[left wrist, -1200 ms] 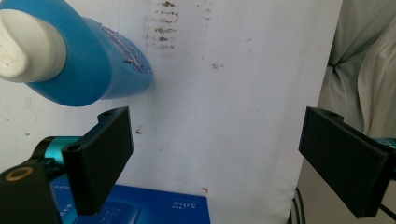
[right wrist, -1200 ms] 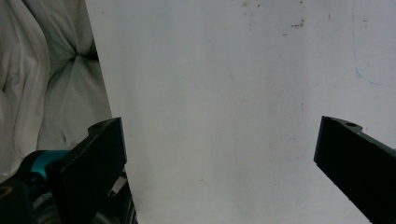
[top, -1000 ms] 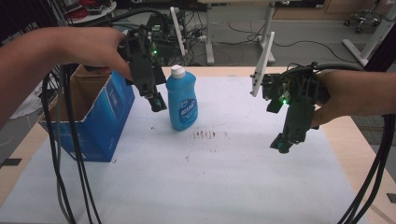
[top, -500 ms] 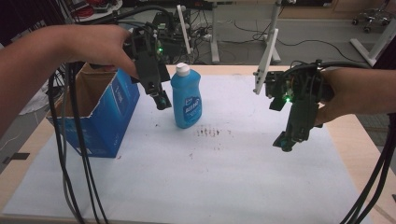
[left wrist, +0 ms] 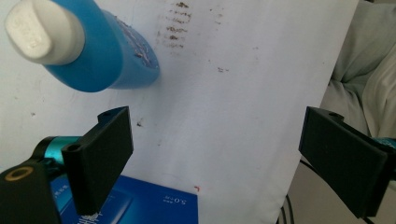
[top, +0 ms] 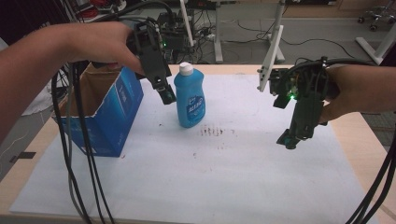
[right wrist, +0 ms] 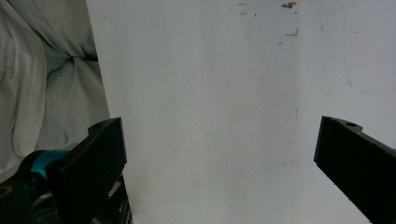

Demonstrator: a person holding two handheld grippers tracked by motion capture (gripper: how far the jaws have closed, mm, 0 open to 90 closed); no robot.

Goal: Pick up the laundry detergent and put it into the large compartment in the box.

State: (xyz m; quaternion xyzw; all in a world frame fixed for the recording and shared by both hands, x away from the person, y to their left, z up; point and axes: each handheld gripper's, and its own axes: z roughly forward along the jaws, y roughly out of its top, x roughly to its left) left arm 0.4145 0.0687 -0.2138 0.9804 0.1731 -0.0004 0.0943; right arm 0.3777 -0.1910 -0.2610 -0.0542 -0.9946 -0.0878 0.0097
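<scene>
The bottle (top: pixel 189 99) stands upright on the white sheet (top: pixel 196 168) that covers the table (top: pixel 28 154), white cap up. That bottle is our landmark. Just to its left, the left tongs (top: pixel 166 94) hang tip-down beside its shoulder, close but not touching, jaws spread wide with nothing between them. In the left gripper view the bottle (left wrist: pixel 88 46) sits beyond the jaws, off to one side, not yet lined up between them. Well to the bottle's right, the right tongs (top: pixel 290 139) hover above the sheet, jaws likewise apart and empty.

This looks like the approach before a grasp. The next move calls for the left tongs to shift toward the bottle until its body sits between the jaws, then squeeze, gently, since the plastic looks smooth and the bottle could tip.

Left of the bottle, an open blue box (top: pixel 100 112) waits, probably the destination. Just right of the bottle's base, brown specks (top: pixel 215 132) stain the sheet. Behind the bottle: desk legs, cables, grey floor.
</scene>
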